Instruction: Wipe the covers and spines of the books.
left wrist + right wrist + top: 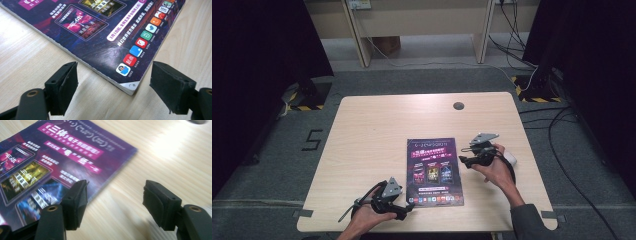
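Note:
A purple magazine (434, 171) with printed panels and app icons lies flat on the wooden table (377, 135). My left gripper (408, 212) rests at the magazine's near left corner (130, 86), jaws open with the corner just ahead of them and nothing between the pads. My right gripper (464, 161) hovers by the magazine's right edge (110, 173), open and empty, its left pad over the cover (50, 167) and its right pad over bare wood.
A round cable hole (458, 106) sits near the table's far edge. A small white object (510, 158) lies behind the right hand. Dark curtains, cables and wooden furniture legs stand beyond the table.

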A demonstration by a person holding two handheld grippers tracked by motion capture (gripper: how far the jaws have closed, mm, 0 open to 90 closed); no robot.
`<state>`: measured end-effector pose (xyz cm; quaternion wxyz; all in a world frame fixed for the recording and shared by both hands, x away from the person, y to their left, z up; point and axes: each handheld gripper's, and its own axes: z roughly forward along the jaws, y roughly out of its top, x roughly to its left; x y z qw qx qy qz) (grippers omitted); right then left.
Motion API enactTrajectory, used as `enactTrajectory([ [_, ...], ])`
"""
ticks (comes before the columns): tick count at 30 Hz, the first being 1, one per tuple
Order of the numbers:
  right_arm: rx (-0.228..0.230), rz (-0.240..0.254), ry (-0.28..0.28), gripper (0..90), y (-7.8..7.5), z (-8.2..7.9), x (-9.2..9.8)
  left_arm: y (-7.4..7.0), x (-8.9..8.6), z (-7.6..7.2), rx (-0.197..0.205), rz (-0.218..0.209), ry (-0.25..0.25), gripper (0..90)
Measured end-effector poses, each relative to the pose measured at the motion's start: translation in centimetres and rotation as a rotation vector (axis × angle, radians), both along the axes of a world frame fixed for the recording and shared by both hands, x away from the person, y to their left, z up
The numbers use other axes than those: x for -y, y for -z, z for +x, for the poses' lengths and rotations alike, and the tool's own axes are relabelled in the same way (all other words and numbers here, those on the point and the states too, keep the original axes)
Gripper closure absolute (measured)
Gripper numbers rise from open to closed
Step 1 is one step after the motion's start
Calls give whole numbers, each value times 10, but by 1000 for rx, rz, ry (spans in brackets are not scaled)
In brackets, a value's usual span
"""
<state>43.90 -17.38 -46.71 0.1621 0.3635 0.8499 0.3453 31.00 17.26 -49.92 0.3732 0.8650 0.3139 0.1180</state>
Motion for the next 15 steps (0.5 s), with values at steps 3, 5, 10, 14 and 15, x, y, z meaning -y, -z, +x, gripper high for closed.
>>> enactTrajectory([
  [3, 8, -16, 40, 385, -7, -6, 18, -2, -3, 1, 15, -23, -31, 170],
  [5, 22, -23, 77, 391, -9, -9, 33, -2, -5, 3, 21, -33, -51, 168],
  [10, 24, -30, 151, 395, -10, -13, 61, -2, -8, 6, 29, -44, -84, 164],
  [14, 6, -33, 200, 384, -5, -15, 79, 0, -9, 7, 24, -35, -94, 164],
  [15, -1, -32, 205, 381, -4, -15, 82, 0, -10, 8, 25, -35, -95, 163],
])
